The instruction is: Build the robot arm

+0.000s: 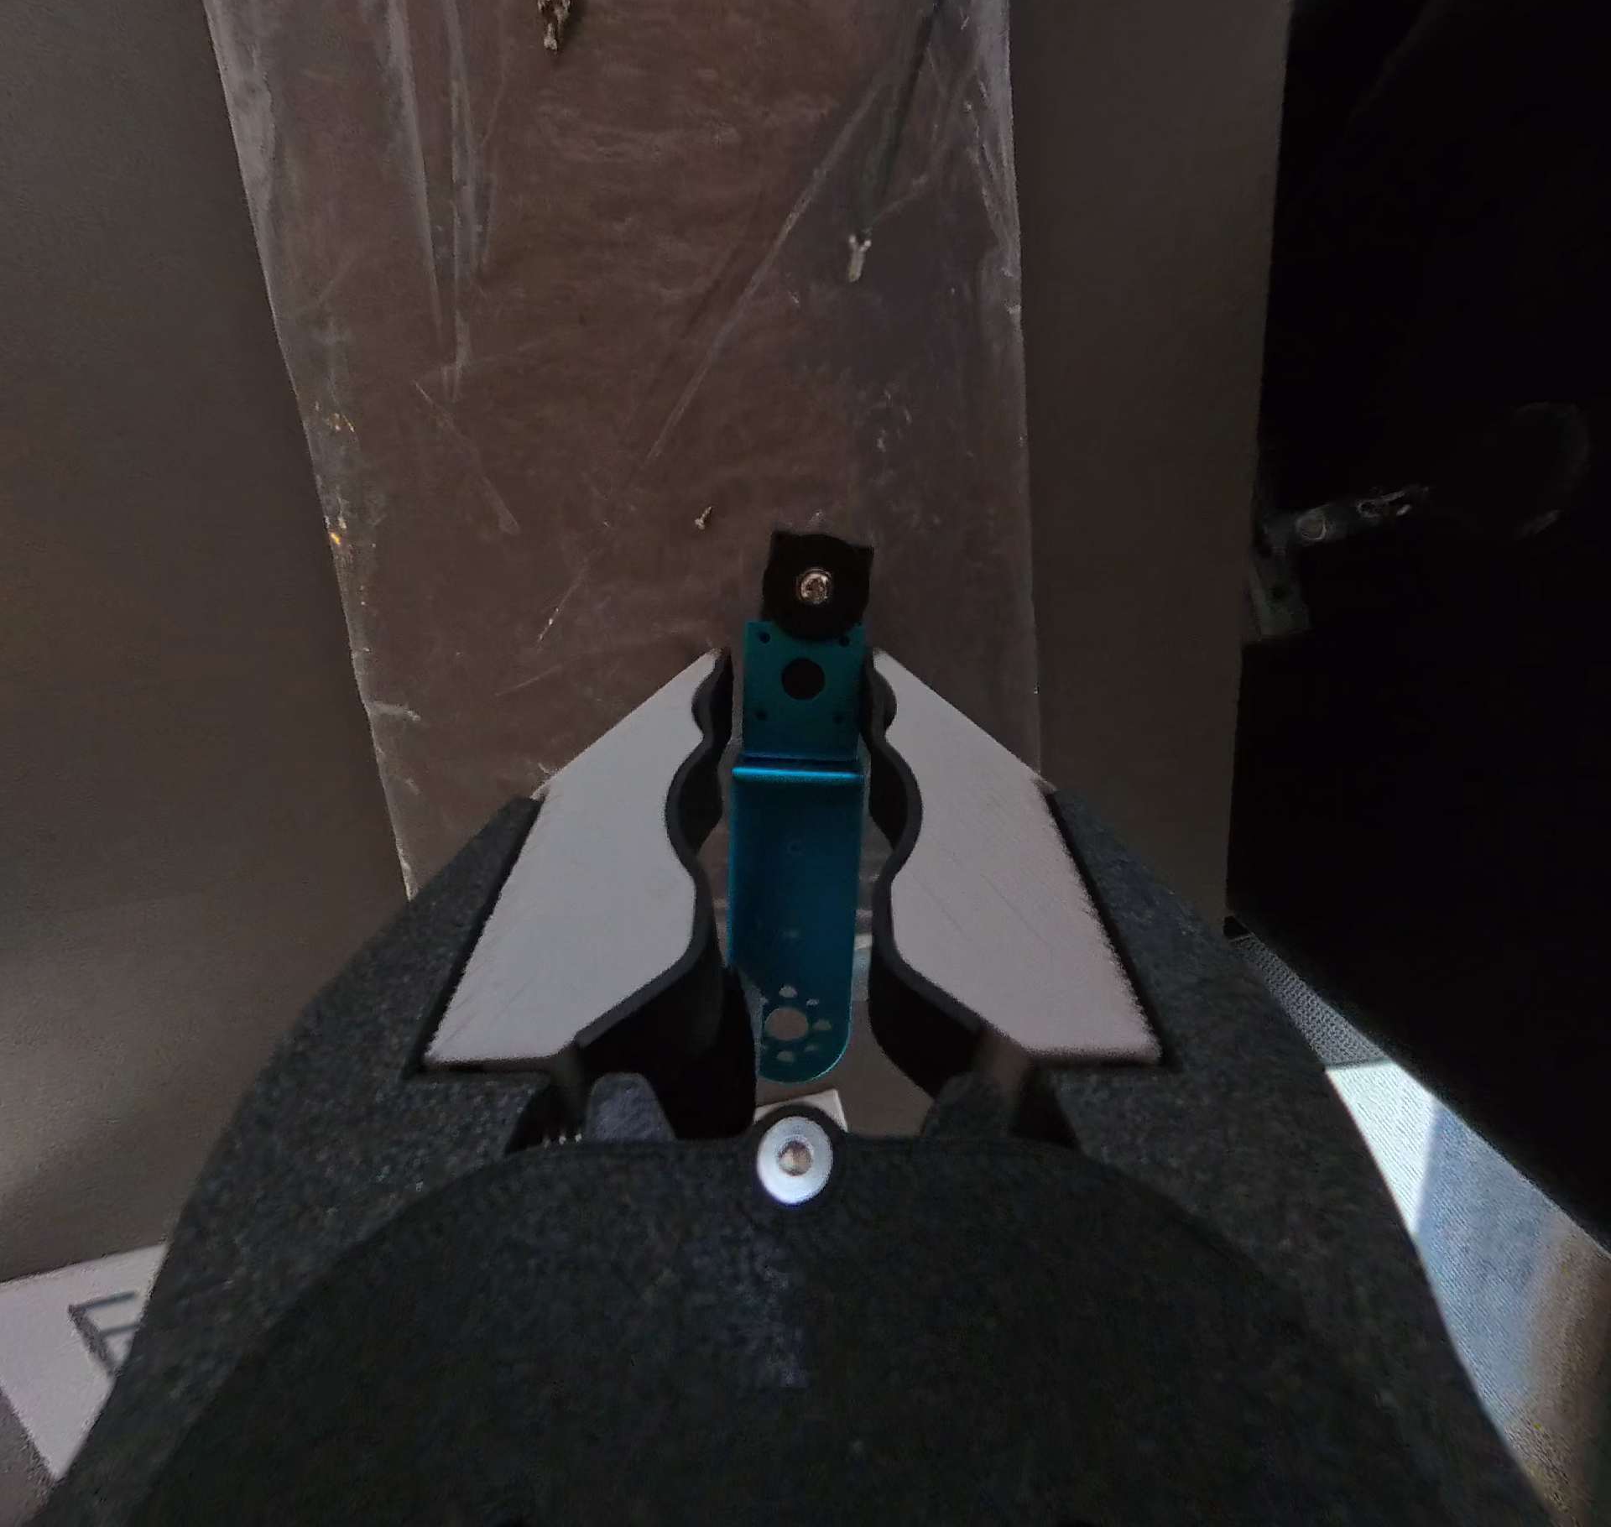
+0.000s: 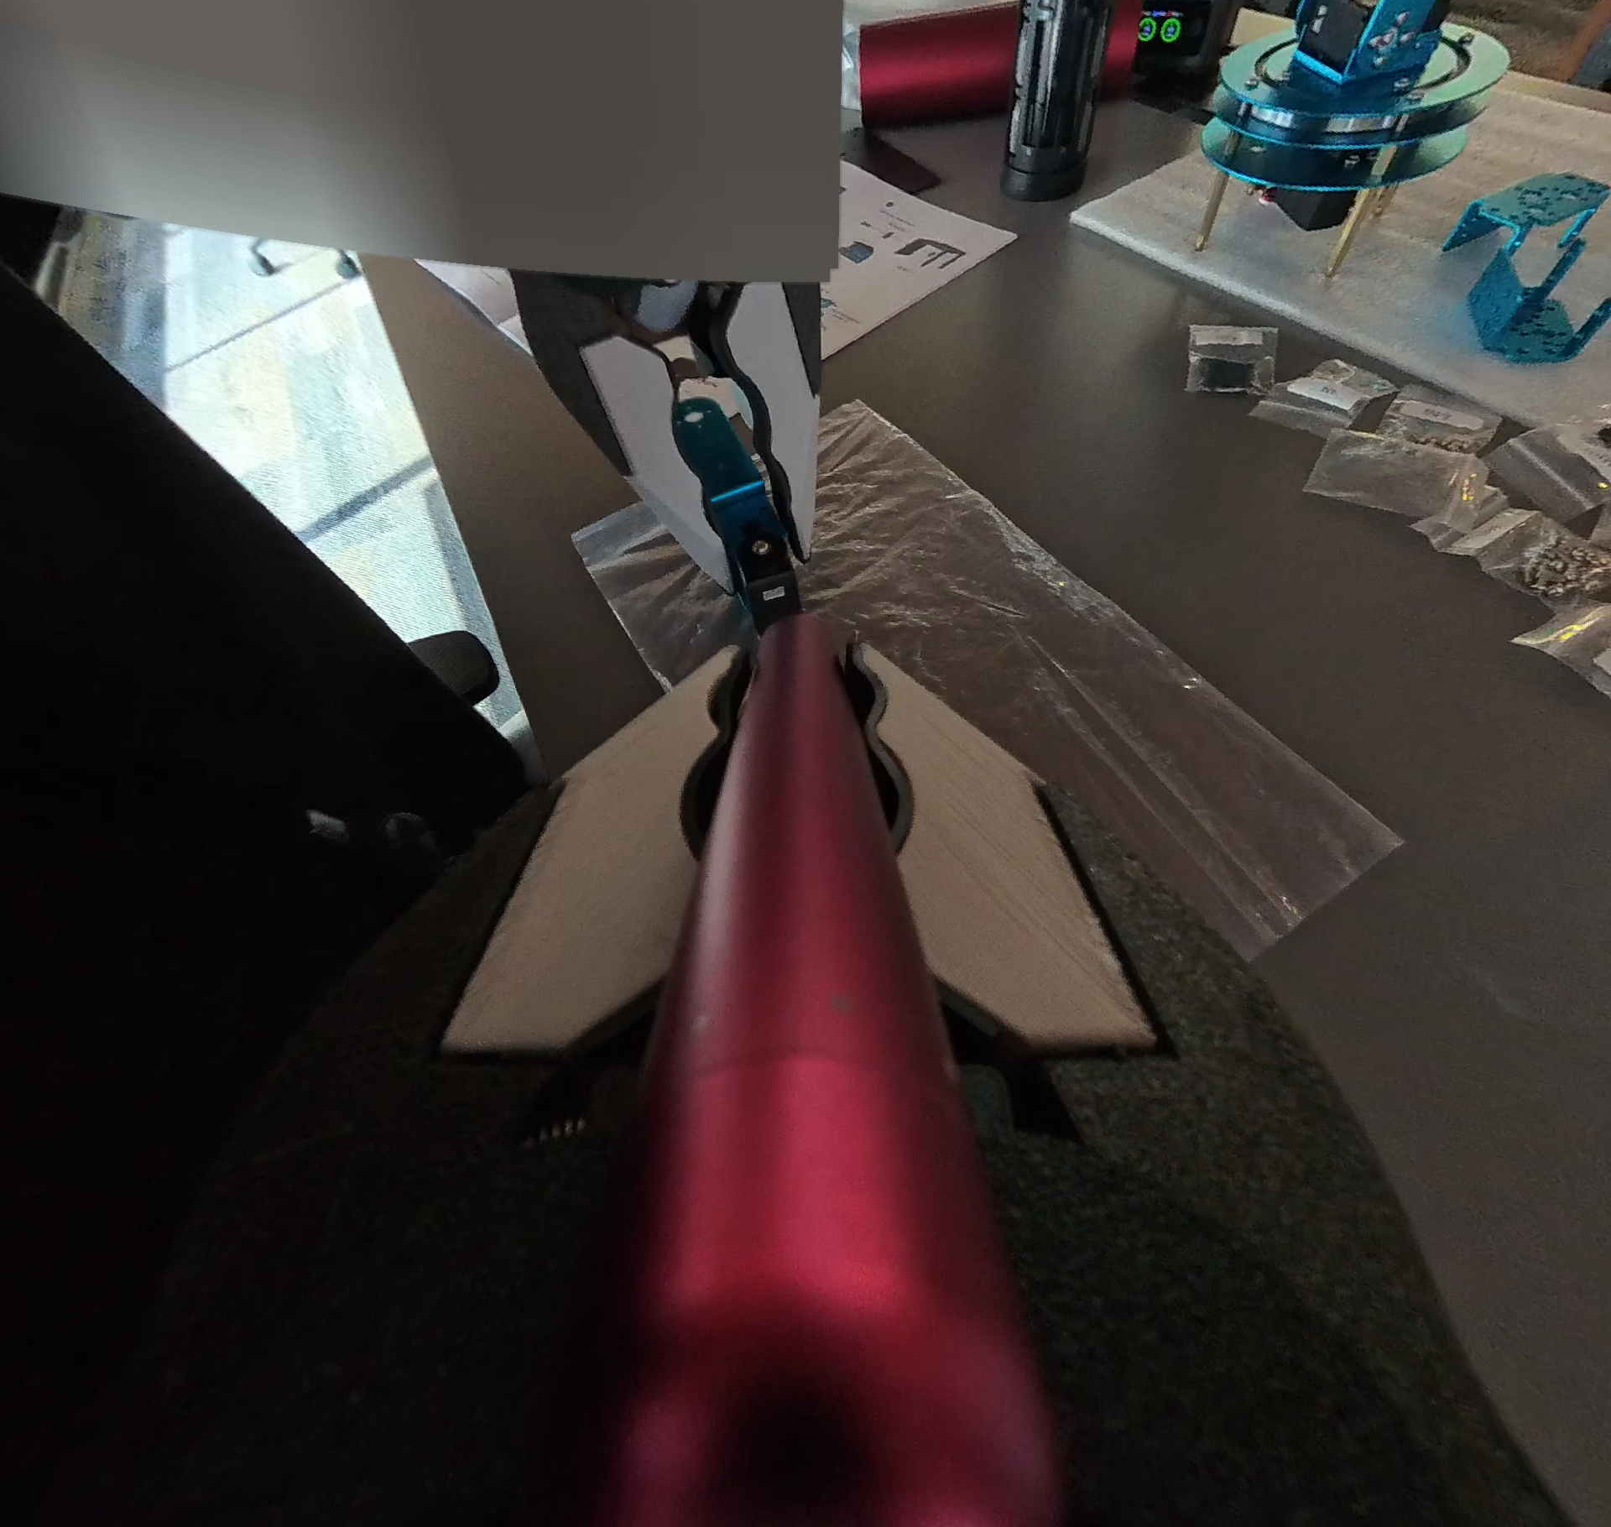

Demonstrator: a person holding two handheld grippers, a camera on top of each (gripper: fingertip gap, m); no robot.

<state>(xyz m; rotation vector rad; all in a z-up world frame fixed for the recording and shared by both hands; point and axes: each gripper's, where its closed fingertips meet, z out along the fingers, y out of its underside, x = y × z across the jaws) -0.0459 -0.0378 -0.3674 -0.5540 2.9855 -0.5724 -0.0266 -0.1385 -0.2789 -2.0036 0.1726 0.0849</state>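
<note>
Left gripper (image 1: 798,666) clamps a blue bracket (image 1: 795,857) over a clear plastic bag (image 1: 610,308). Right gripper (image 2: 798,666) grips a red screwdriver (image 2: 802,1006), its tip meeting the bracket's black block (image 2: 771,592).

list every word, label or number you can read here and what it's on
Nothing is clear enough to quote.
Printed sheet: small print beside drawings, too small to read.
Small screen: green ringed figures, too blurred.
Clear bags: white labels, too small.
Black part at the red tool tip: tiny sticker, unreadable.
White sheet: only a line drawing shows.
</note>
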